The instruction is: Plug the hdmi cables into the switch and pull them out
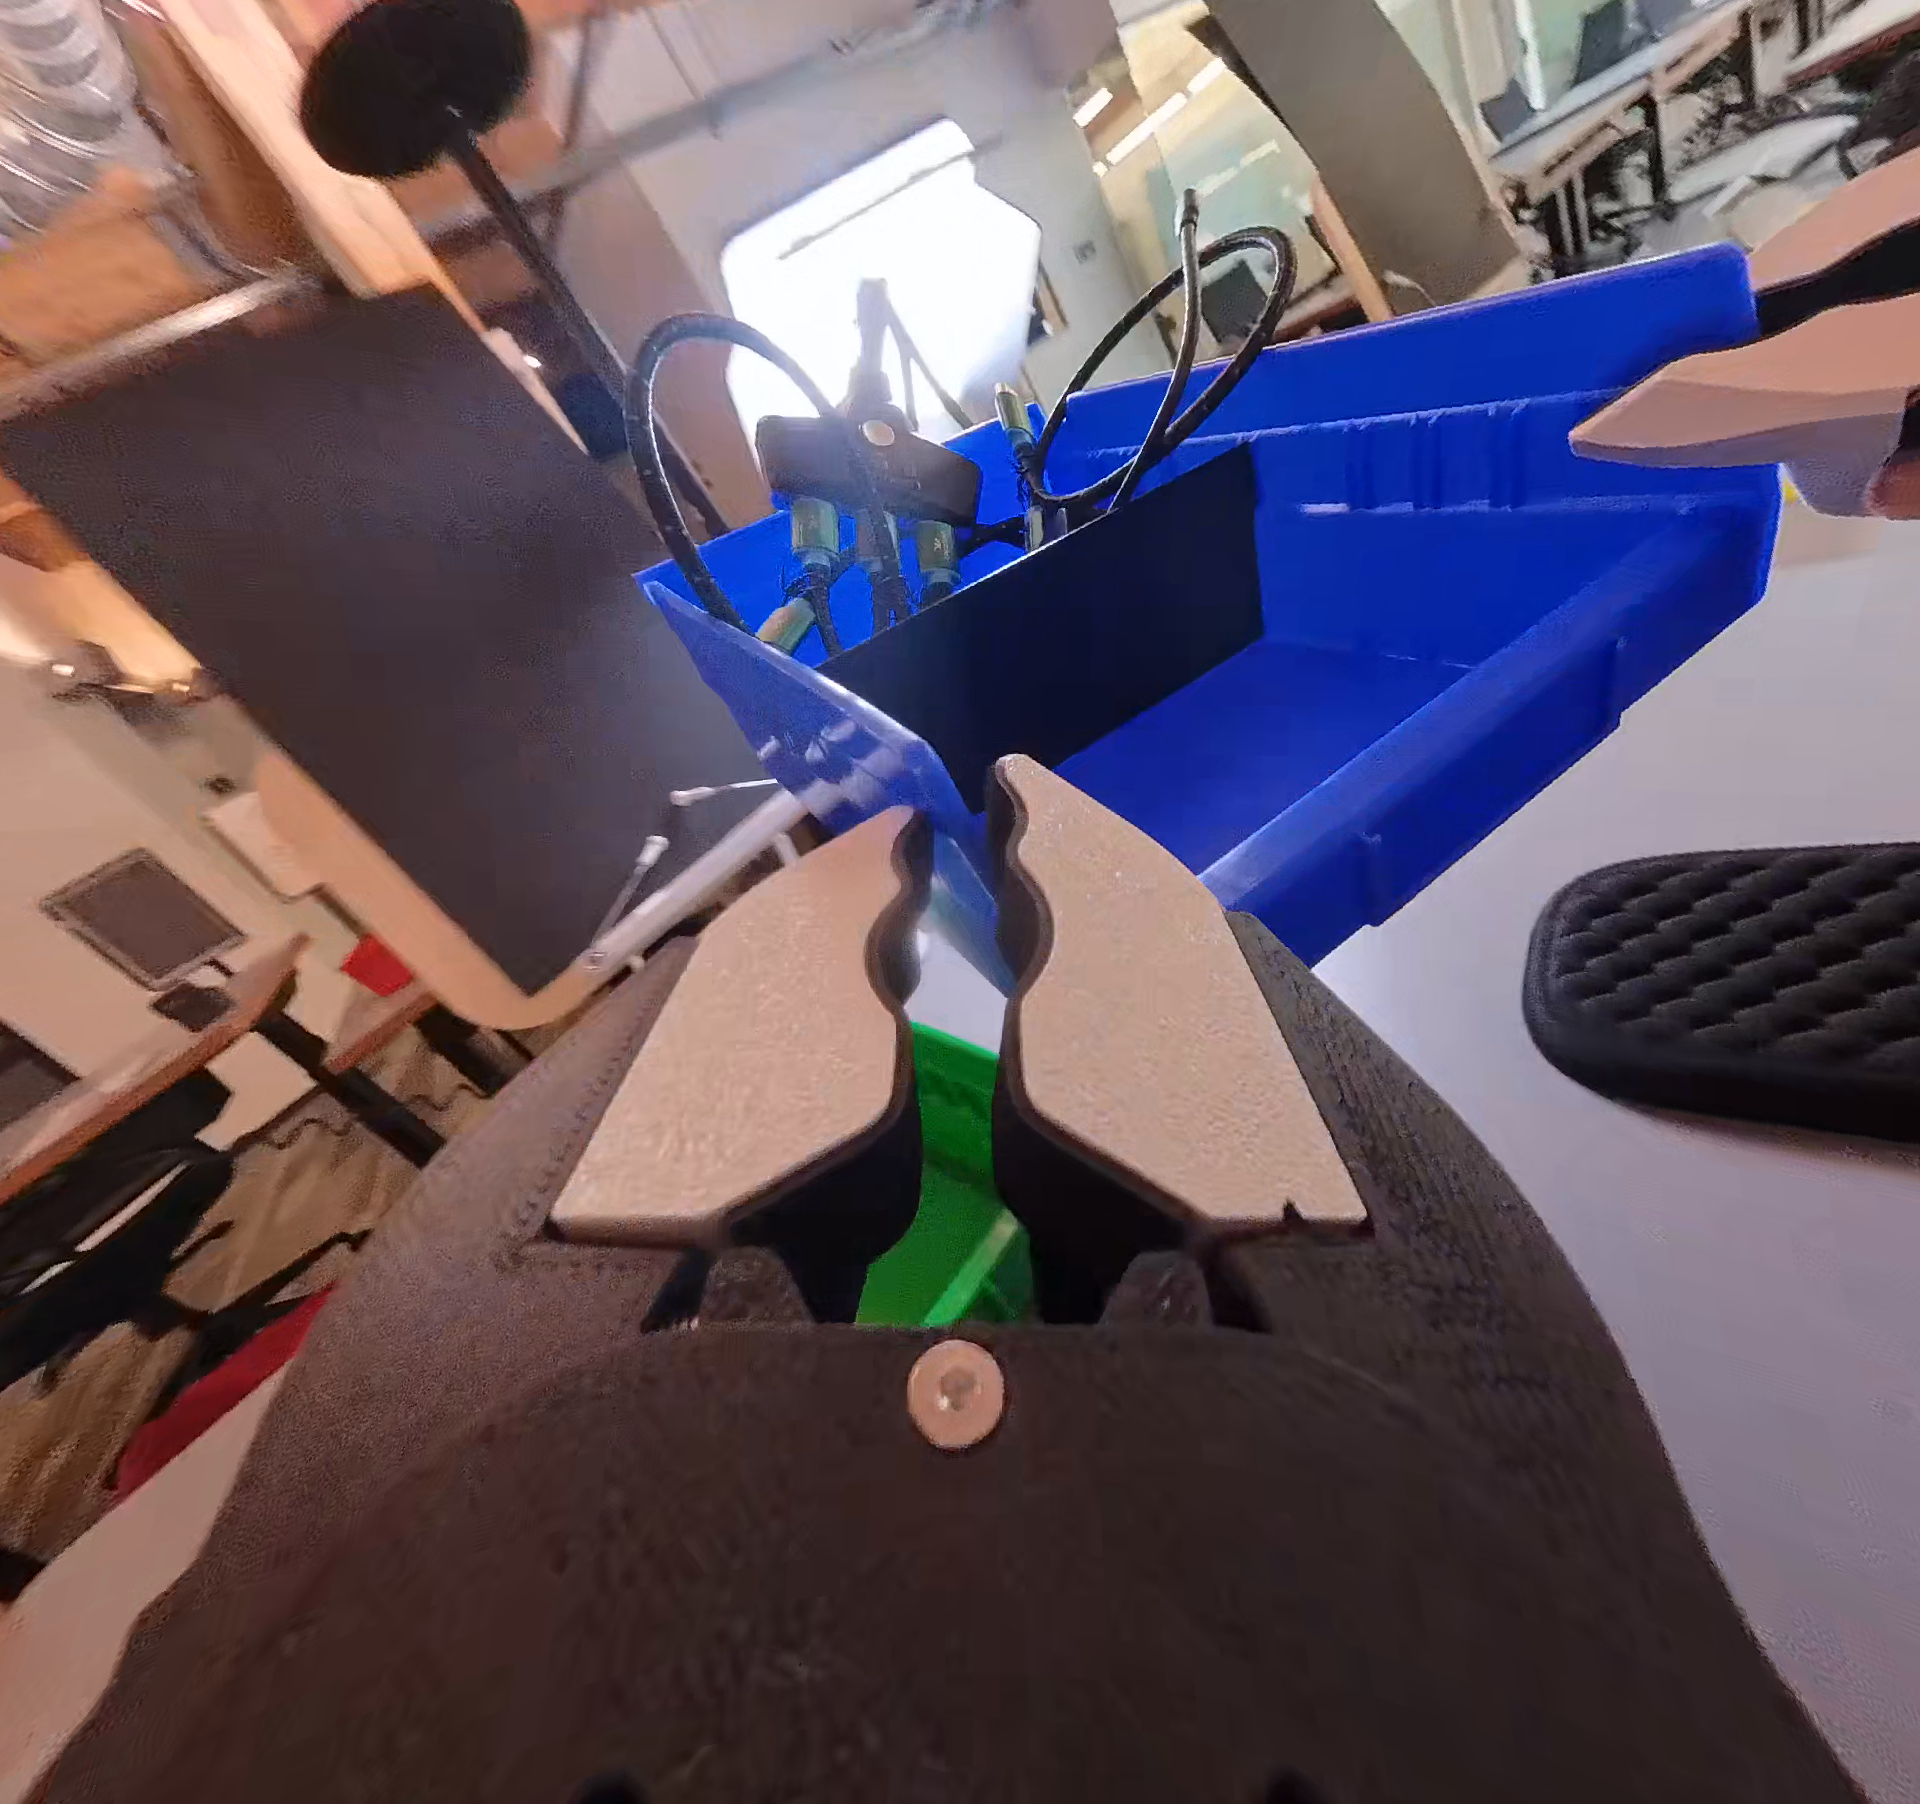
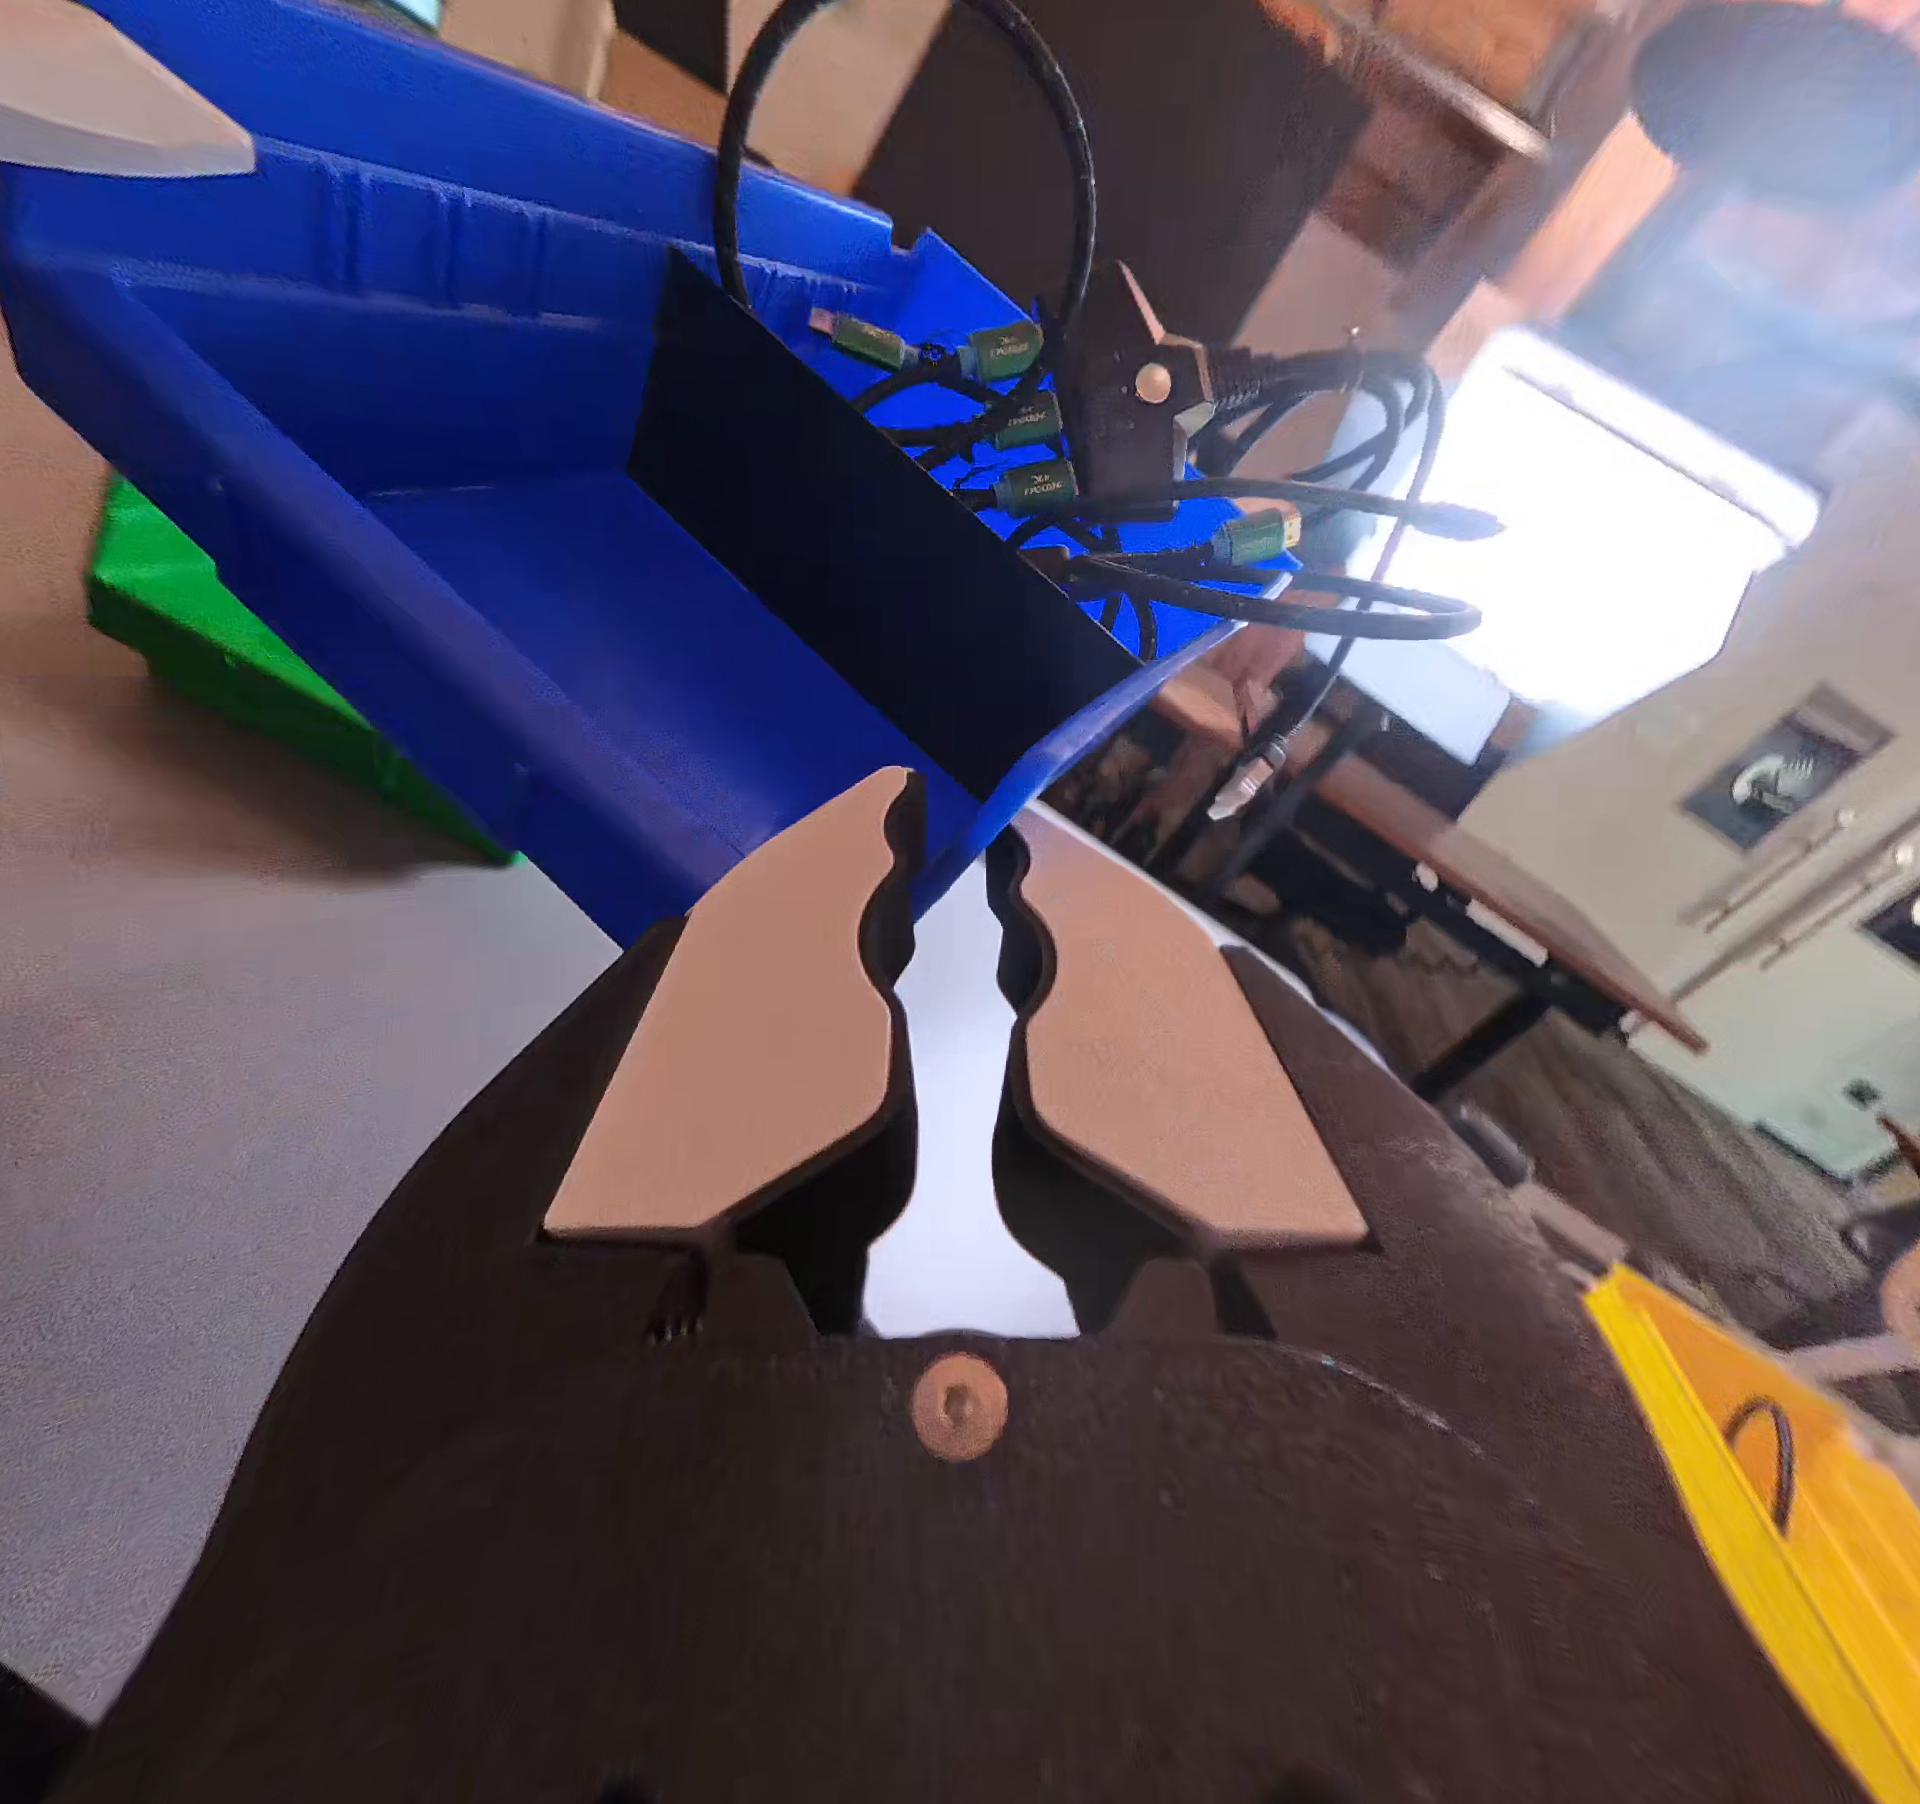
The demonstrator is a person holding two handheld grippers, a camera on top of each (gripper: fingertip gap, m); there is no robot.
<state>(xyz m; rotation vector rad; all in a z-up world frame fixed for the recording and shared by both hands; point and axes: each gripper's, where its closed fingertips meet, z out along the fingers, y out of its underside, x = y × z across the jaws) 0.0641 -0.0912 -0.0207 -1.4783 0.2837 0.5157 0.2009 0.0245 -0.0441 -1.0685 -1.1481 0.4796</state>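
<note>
Left gripper [image 1: 958,824]: black body, pale fingers, jaws pinching the thin side wall of the blue bin [image 1: 1403,715] at frame centre. Right gripper [image 2: 956,819]: same build, jaws narrowed on the bin's opposite wall edge; the inner pad touches it, the other pad's contact unclear.

Blue bin: rigid moulded plastic, tilted, apparently raised off the pale counter [image 1: 1558,1287]. Black divider [image 1: 1049,611] across the middle; near compartment empty, far compartment holding braided black cables [image 2: 914,40] with green connectors and a small black adapter box [image 2: 1127,404]. Judged light but end-weighted; walls smooth, thin, liable to flex or slip. Rim near the divider is stiffest.

Left view only: green bin [image 1: 956,1235] below the jaws, black mesh pad [image 1: 1745,985] lower right. Right view only: yellow bin [image 2: 1787,1505] lower right, cables spilling over the far rim.
</note>
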